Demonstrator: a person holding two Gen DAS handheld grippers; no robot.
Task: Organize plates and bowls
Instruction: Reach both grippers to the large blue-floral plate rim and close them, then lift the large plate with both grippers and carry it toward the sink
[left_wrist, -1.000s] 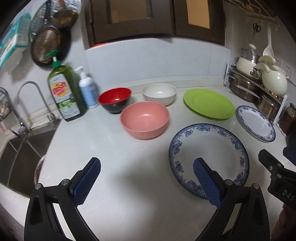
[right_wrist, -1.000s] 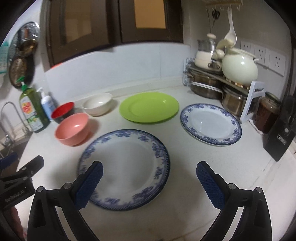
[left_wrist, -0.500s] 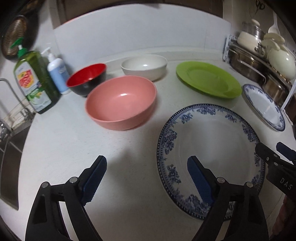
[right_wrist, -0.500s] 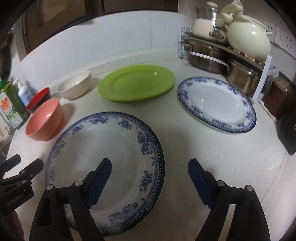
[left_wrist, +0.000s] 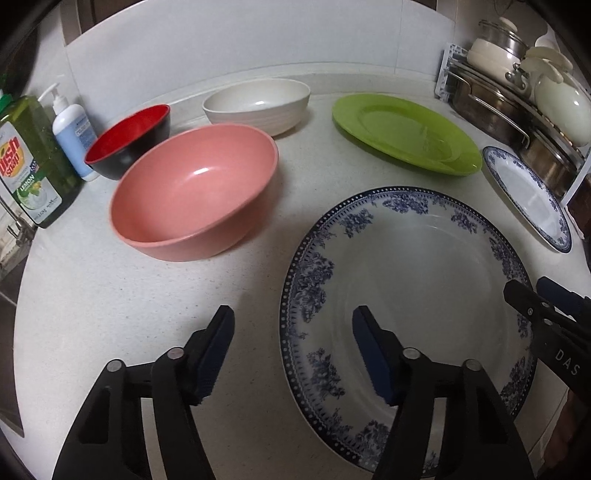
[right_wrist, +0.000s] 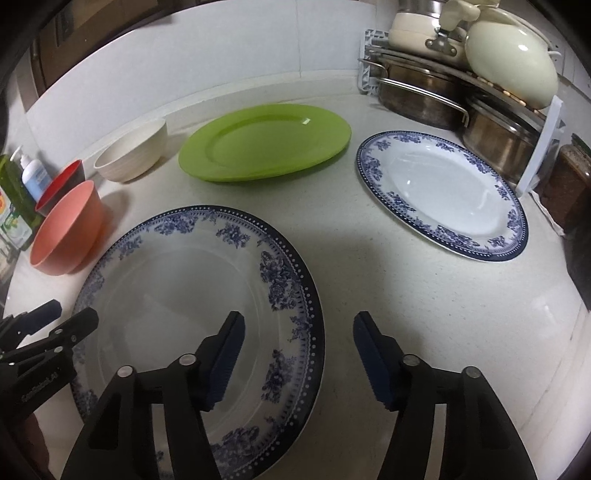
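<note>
A large blue-and-white plate (left_wrist: 424, 280) (right_wrist: 184, 288) lies flat on the white counter close in front of me. My left gripper (left_wrist: 293, 332) is open and straddles its left rim, one finger over the plate, one over the counter. My right gripper (right_wrist: 299, 336) is open and straddles the plate's right rim. Beyond sit a pink bowl (left_wrist: 195, 188) (right_wrist: 68, 229), a red-and-black bowl (left_wrist: 129, 140) (right_wrist: 61, 184), a cream bowl (left_wrist: 258, 105) (right_wrist: 131, 155), a green plate (left_wrist: 404, 133) (right_wrist: 264, 140) and a smaller blue-and-white plate (left_wrist: 528, 195) (right_wrist: 439, 194).
A green dish soap bottle (left_wrist: 31, 162) and a white pump bottle (left_wrist: 72, 136) stand at the far left by the sink. A rack of steel pots (right_wrist: 424, 96) and a cream lidded pot (right_wrist: 513, 66) fill the back right corner. A dark jar (right_wrist: 570, 184) stands right.
Both grippers have come down and forward toward the large blue-and-white plate, which now fills more of each view. Their jaws stand a little narrower than before. No dish has moved.
</note>
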